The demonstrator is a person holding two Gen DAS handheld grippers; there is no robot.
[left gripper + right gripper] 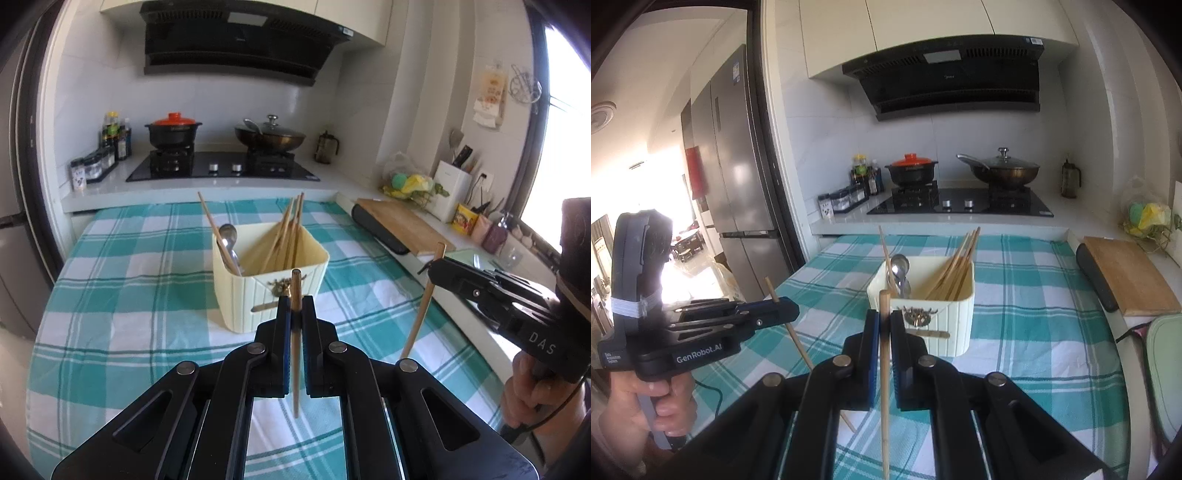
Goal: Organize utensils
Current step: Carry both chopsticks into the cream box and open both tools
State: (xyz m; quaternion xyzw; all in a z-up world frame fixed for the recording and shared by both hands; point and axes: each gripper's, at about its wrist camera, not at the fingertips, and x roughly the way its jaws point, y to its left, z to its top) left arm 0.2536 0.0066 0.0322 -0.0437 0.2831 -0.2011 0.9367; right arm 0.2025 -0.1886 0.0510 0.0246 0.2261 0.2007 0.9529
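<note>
A cream utensil holder (273, 284) stands on the teal checked cloth (122, 280) and holds several wooden chopsticks (286, 234) and metal spoons (228, 236). It also shows in the right wrist view (942, 317). My left gripper (296, 304) is shut on one upright chopstick (296, 354), just in front of the holder. My right gripper (884, 319) is shut on another upright chopstick (884, 384), also near the holder. Each gripper shows in the other's view: the right gripper (434, 262) at the right side, the left gripper (783, 308) at the left.
Behind the cloth a stove (221, 168) carries a black pot with an orange lid (173, 129) and a lidded wok (271, 134). A wooden cutting board (402, 225) lies at the right. Spice jars (92, 168) stand at the left. A fridge (738, 166) stands left.
</note>
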